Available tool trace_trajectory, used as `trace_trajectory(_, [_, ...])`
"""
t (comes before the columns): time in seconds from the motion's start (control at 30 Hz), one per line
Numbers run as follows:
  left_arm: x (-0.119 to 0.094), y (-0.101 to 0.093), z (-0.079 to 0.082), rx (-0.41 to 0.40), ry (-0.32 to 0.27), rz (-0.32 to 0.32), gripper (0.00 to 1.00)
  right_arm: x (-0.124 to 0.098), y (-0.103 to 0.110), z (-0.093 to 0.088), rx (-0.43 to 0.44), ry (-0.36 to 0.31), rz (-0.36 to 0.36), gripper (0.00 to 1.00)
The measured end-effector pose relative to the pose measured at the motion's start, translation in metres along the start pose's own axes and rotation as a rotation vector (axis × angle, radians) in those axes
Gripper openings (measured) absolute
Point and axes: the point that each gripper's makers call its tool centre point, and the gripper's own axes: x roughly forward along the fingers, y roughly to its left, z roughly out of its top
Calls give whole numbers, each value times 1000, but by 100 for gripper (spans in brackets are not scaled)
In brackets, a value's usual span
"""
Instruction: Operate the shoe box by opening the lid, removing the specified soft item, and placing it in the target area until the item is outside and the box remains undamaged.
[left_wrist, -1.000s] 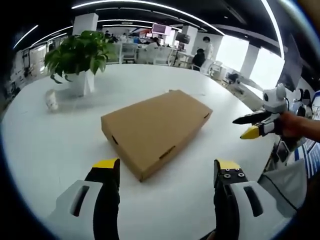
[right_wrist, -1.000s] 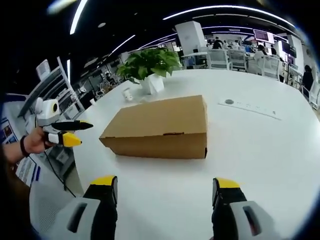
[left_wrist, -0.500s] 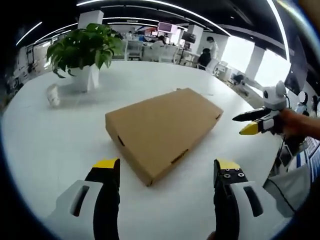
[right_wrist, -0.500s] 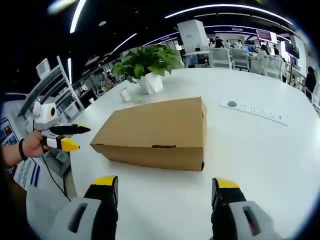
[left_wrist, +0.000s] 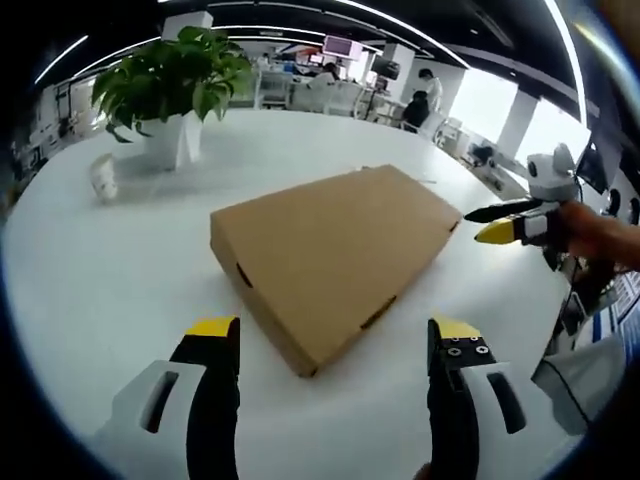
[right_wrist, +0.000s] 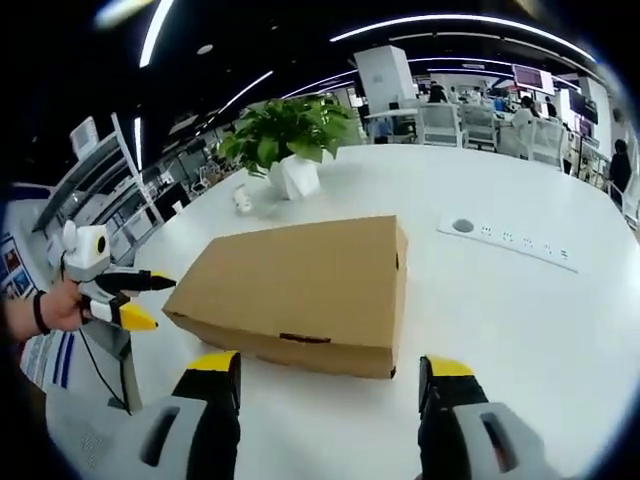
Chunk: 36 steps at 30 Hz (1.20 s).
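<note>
A flat brown cardboard shoe box lies closed on the white round table, its lid down. My left gripper hovers open just short of the box's near corner. In the right gripper view the same box lies close ahead, and my right gripper is open with the box's long side right beyond its fingertips. The right gripper comes into the left gripper view from the right, held by a hand, beside the box's far end. The left gripper shows at the left of the right gripper view. The soft item is hidden.
A potted green plant in a white pot stands at the table's far side, with a small white cup near it. A power strip is set in the table to the right. Chairs and people sit in the office behind.
Both grippers have come closer to the box, which now looms larger in both views. The box has not moved and its lid stays closed.
</note>
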Motion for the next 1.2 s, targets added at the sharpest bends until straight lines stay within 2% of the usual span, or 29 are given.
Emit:
trace_trajectory(0.23, [12,3,-1,-15,15,-2,76,15,0,13,0,4,19,71])
trace_trajectory(0.53, [25,6,0,-17,27,-8,76,35,7,13,-30,44,31,71])
trace_trajectory(0.6, [27,5,0,-39,27,-19,75,37,7,16,-27,44,35,71])
trace_trajectory(0.73, [31,6,0,-27,42,-15,73,45,1,11,-33,72,7,68])
trace_trajectory(0.8, [31,8,1,-36,41,-19,73,46,1,10,-2,75,11,70])
trace_trajectory(0.9, [31,10,0,-54,41,-36,72,46,2,10,0,75,5,70])
trace_trajectory(1.0, [33,7,0,-43,53,-46,71,46,3,10,4,65,-5,70])
trace_trajectory(1.07, [34,7,-3,-5,76,-41,71,47,3,10,6,58,-11,70])
trace_trajectory(1.2, [35,8,-4,27,85,-39,70,45,5,8,14,58,-21,70])
